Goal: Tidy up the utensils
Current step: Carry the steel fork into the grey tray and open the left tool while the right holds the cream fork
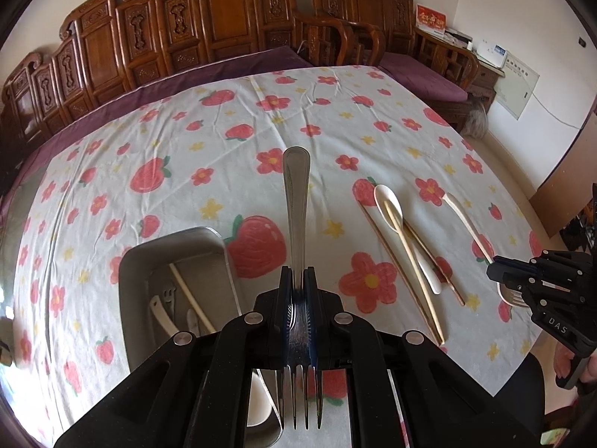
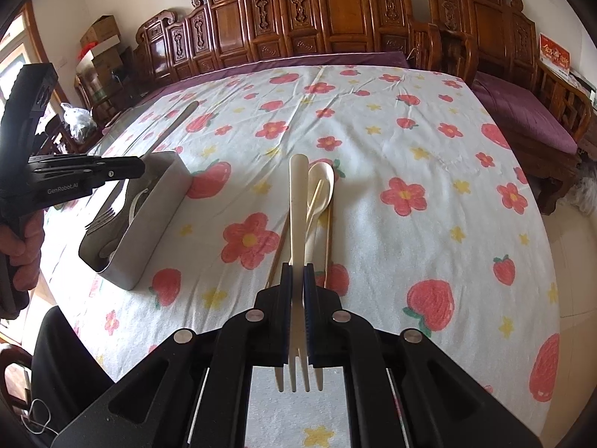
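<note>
My left gripper (image 1: 297,280) is shut on a steel fork (image 1: 295,201), handle pointing forward, tines toward the camera, just right of the grey metal tray (image 1: 141,261). The tray holds several utensils, among them a cream spoon and a fork. My right gripper (image 2: 297,274) is shut on a cream plastic fork (image 2: 298,201), held above the cloth. A cream spoon (image 1: 395,220) and chopsticks (image 1: 410,272) lie on the cloth between the grippers. In the right wrist view the left gripper (image 2: 138,168) holds the steel fork (image 2: 108,212) over the tray (image 2: 149,224).
A strawberry-and-flower tablecloth (image 1: 186,142) covers the table. Carved wooden benches with purple cushions (image 2: 522,112) stand behind and to the right. The table's right edge drops to a tiled floor (image 1: 522,156). Boxes (image 2: 100,44) stand at the far left.
</note>
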`<action>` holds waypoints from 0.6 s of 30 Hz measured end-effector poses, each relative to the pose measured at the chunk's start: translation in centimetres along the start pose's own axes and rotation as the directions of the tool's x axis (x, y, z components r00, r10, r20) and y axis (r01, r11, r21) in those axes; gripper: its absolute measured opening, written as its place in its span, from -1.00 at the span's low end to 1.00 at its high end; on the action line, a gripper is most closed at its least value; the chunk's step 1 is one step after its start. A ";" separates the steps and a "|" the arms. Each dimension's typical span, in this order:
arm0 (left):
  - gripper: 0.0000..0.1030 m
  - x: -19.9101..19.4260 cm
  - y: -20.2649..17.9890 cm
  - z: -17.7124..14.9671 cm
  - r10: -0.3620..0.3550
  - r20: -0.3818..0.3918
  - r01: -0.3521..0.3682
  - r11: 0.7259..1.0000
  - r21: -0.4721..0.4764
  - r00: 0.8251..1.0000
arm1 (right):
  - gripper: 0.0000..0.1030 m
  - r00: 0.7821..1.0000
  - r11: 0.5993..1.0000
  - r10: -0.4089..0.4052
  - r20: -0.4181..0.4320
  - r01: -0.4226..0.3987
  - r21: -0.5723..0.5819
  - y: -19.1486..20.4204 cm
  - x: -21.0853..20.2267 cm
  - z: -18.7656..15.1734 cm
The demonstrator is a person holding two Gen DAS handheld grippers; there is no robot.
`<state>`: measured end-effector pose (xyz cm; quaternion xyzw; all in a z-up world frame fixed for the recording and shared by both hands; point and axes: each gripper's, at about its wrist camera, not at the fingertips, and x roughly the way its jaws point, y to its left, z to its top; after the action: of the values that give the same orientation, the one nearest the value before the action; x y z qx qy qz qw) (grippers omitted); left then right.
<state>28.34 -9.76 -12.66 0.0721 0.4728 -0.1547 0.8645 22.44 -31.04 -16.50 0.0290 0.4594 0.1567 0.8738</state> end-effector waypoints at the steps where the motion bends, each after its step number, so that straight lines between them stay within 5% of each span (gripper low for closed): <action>1: -0.88 -0.1 0.3 -0.2 0.001 0.002 -0.001 1.000 -0.005 1.000 | -0.86 1.000 1.000 0.001 0.001 -0.001 -0.004 0.2 -0.1 0.0; 18: -0.88 -0.6 7.9 -4.5 0.067 -0.018 -0.068 0.992 -0.109 0.998 | -0.86 0.998 0.991 0.068 0.015 -0.066 -0.114 6.9 -0.4 1.1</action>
<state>27.11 -1.03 -14.78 0.0416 0.4838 -0.0988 0.8686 21.42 -24.53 -14.20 -0.0036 0.4402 0.2115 0.8726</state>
